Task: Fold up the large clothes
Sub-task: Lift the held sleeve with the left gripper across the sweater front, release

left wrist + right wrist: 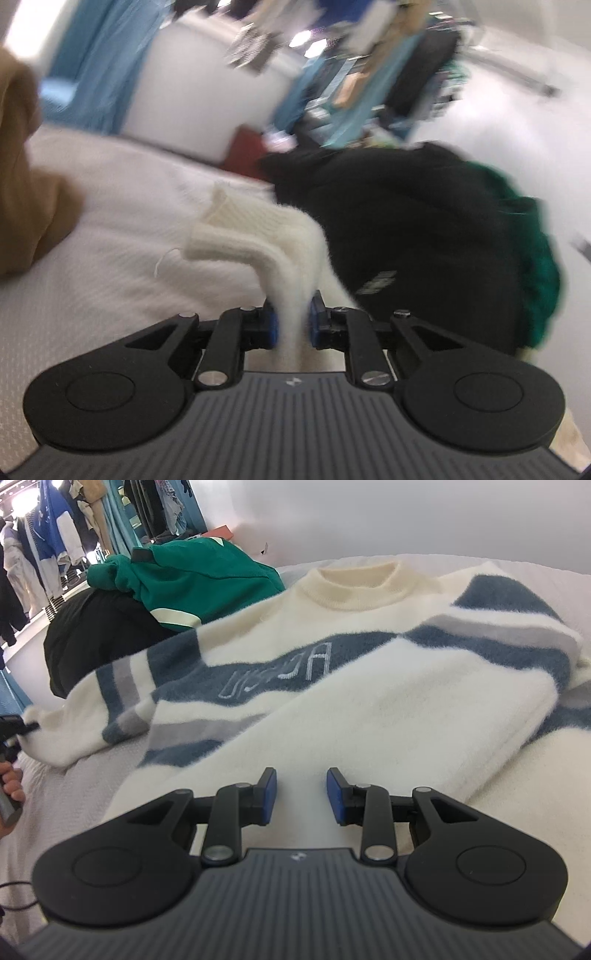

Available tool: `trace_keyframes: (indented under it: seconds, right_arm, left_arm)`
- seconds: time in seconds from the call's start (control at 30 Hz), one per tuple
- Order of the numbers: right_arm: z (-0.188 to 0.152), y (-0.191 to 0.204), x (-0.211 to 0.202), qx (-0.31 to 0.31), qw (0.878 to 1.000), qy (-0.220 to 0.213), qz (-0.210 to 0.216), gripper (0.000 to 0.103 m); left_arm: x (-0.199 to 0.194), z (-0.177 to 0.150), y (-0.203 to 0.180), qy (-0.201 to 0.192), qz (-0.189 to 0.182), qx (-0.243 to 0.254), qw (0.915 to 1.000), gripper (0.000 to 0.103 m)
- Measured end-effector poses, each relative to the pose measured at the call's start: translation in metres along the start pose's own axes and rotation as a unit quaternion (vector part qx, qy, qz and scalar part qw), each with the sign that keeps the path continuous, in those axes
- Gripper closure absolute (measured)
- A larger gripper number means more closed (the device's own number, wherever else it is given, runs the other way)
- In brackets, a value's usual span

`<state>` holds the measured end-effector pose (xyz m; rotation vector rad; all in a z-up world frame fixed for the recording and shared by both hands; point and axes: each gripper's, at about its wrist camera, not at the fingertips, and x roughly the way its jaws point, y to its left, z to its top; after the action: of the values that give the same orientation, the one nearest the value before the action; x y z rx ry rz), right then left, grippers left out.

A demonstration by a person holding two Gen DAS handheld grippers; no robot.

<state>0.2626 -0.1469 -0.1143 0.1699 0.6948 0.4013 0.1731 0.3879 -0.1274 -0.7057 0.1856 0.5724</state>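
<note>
A fluffy white sweater (369, 686) with blue and grey stripes lies spread on the bed, collar at the far side. Its left sleeve (66, 731) stretches to the picture's left edge. In the left wrist view my left gripper (291, 317) is shut on that sleeve's white ribbed cuff (229, 236), which is lifted off the bed and sticks out past the pads. My right gripper (302, 794) hovers over the sweater's near white part. Its blue pads stand apart, and they press on nothing that I can see.
A black garment (406, 229) and a green one (207, 576) are piled on the bed beside the sweater. A brown garment (22, 177) lies at the left. The white textured bed cover (92, 295) is bare between them. A clothes rack (55, 535) stands behind, and a hand (11, 782) shows at the edge.
</note>
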Motion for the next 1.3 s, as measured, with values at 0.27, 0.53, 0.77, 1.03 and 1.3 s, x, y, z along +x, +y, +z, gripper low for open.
trace_keyframes:
  seconds: [0.27,0.53,0.77,1.03,1.3]
  right_arm:
    - [0.009,0.011,-0.028,-0.028,0.999,-0.036,0.001,0.069]
    - [0.018,0.001,-0.067,-0.012,0.997,-0.078,-0.003,0.069]
    - [0.024,-0.039,-0.099,0.054,0.992,-0.111,-0.014,0.069]
    - [0.022,-0.088,-0.122,0.124,0.981,-0.147,-0.030,0.069]
    - [0.013,-0.144,-0.137,0.200,0.963,-0.177,-0.048,0.069]
  left_arm:
    - [-0.074,0.002,-0.084,-0.043,-0.080,0.110,0.9898,0.086]
    - [-0.144,0.008,-0.204,-0.059,-0.175,0.143,0.9722,0.086]
    - [-0.188,-0.036,-0.315,-0.034,-0.263,0.160,0.9508,0.086]
    - [-0.204,-0.167,-0.414,0.042,-0.327,0.214,0.9196,0.086]
    - [-0.187,-0.318,-0.451,0.178,-0.340,0.281,0.8794,0.086]
